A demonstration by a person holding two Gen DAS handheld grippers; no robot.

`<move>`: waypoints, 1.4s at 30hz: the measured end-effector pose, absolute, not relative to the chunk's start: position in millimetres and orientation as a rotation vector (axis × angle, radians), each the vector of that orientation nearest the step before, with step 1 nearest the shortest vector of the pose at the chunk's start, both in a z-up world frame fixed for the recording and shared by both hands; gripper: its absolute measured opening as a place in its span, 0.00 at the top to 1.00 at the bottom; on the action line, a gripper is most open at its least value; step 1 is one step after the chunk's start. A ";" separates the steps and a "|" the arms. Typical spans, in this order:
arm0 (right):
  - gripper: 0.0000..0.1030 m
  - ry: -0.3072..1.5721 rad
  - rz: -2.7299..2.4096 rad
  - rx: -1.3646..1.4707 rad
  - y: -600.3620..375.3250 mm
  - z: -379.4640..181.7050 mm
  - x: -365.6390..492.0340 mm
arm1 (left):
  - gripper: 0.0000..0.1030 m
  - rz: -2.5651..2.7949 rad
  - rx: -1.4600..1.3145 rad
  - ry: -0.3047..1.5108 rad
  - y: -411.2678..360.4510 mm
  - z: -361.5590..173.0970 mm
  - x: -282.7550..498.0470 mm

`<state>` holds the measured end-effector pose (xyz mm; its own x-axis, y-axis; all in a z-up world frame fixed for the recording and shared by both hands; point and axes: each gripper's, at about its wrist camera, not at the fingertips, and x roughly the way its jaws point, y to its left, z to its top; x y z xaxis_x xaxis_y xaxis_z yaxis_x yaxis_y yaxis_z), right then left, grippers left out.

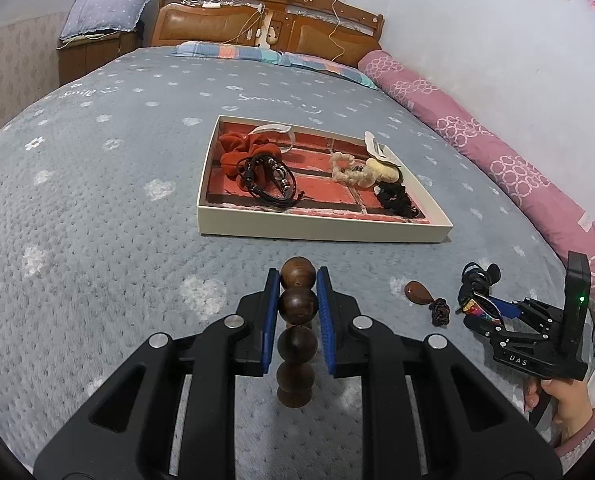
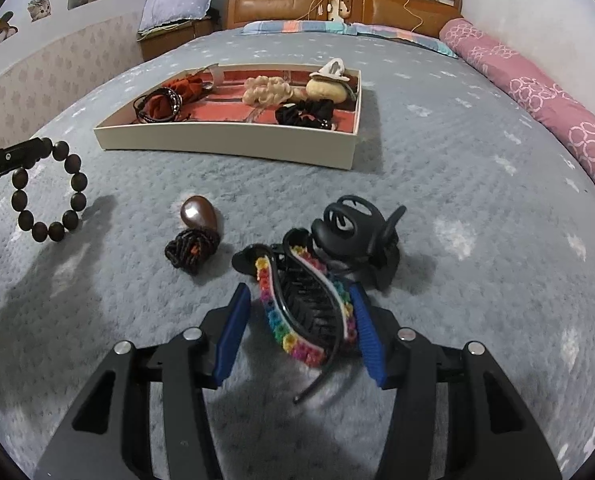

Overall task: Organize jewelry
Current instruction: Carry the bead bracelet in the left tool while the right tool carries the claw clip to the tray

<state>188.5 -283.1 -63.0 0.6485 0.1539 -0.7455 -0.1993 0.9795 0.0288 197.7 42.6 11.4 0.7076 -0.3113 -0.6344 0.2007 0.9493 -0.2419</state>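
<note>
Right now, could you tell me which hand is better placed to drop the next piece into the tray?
Left. Its tongs already grip the wooden bead bracelet lifted off the bed, facing the tray. The right tongs only straddle the rainbow hair claw, open, with it lying on the blanket.

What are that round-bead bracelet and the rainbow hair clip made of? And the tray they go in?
Bead bracelet: looks like dark polished wood; brown tones, soft sheen on each bead. Rainbow hair clip: seemingly black plastic with glossy teeth, edged with small coloured flower-shaped pieces, probably plastic too. Tray: likely cardboard; thin, matte cream walls, with a printed red brick pattern inside.
</note>
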 end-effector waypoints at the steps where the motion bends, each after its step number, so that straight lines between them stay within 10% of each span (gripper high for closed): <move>1: 0.52 0.842 0.202 -0.056 -283.2 -63.0 189.4 | 0.83 -0.285 -0.160 0.733 42.8 11.0 199.0; 27: 0.60 0.733 0.116 -0.043 -244.7 15.3 276.7 | 0.83 -0.335 -0.061 0.628 7.0 83.8 263.4; 42: 0.60 0.805 0.009 -0.016 -244.1 -24.6 376.0 | 0.83 -0.178 0.044 0.692 18.2 35.2 374.9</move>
